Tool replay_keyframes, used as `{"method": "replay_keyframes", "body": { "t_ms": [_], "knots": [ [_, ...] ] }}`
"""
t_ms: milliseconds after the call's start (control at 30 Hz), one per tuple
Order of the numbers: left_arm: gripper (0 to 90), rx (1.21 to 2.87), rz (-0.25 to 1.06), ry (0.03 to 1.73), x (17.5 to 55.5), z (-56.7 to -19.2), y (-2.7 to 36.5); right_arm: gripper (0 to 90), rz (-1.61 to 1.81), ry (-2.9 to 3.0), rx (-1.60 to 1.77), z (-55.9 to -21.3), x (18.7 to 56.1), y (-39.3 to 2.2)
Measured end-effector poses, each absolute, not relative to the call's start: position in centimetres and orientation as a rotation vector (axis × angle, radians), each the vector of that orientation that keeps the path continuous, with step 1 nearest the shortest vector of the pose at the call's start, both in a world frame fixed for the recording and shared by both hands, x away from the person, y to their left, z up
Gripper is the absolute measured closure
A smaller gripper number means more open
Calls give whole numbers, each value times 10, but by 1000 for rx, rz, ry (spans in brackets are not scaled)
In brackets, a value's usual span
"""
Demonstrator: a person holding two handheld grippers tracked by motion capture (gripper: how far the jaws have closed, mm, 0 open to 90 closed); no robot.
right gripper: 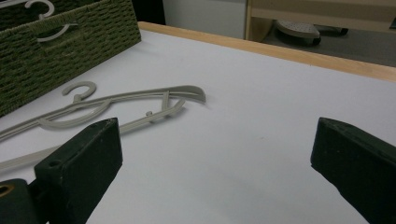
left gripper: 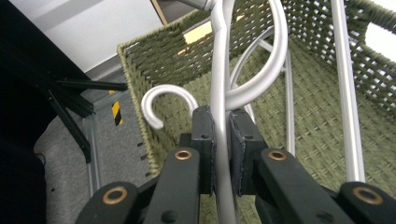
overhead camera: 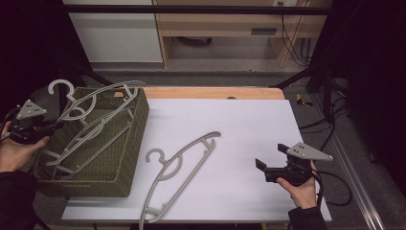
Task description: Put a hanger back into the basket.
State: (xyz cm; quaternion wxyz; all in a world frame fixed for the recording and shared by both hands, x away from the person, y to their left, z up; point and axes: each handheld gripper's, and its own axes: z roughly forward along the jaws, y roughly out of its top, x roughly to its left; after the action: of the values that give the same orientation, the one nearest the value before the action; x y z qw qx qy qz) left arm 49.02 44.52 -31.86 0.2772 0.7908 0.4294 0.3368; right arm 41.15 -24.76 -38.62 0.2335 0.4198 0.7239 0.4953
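I am gripping a grey hanger with my left gripper, its pads pressing on the hanger's thin bar from both sides. That hanger is resting tilted across the green woven basket, its hook poking out past the basket's far left corner, with another hanger lying beneath it inside. I am holding my right gripper wide open above the white table, nothing between its jaws. A third hanger is lying flat on the table between basket and right gripper. I am seeing no readable writing or labels anywhere.
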Motion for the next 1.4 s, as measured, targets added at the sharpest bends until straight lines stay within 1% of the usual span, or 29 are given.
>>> {"method": "replay_keyframes", "body": {
  "t_ms": [200,300,433,533,733,900,1133,1200,1233,1267,1333,1400],
  "knots": [
    [818,2156,919,1179,488,-326,452,25,1356,1986,1156,-386,412,-248],
    [818,2140,926,1183,488,-328,455,25,1355,1987,1154,-386,412,-248],
    [818,2177,952,1199,491,-332,454,25,1352,1987,1158,-387,412,-248],
    [818,2184,942,1209,491,-337,454,25,1355,1989,1151,-386,412,-249],
    [818,2200,917,1220,494,-351,449,25,1354,1985,1156,-386,412,-248],
    [818,2265,893,1225,498,-366,441,25,1354,1985,1156,-386,411,-248],
    [807,2278,776,1300,504,-374,438,26,1359,1982,1146,-384,410,-248],
    [775,2300,739,1312,506,-375,436,26,1365,1980,1148,-383,410,-248],
    [701,2304,736,1310,506,-375,434,26,1361,1976,1151,-383,409,-248],
    [701,2297,735,1323,506,-375,433,26,1361,1976,1151,-383,409,-248],
    [659,2255,750,1312,502,-368,430,26,1363,1975,1149,-383,409,-249],
    [648,2222,764,1294,498,-361,428,26,1364,1977,1145,-382,409,-249]
  ]
}}
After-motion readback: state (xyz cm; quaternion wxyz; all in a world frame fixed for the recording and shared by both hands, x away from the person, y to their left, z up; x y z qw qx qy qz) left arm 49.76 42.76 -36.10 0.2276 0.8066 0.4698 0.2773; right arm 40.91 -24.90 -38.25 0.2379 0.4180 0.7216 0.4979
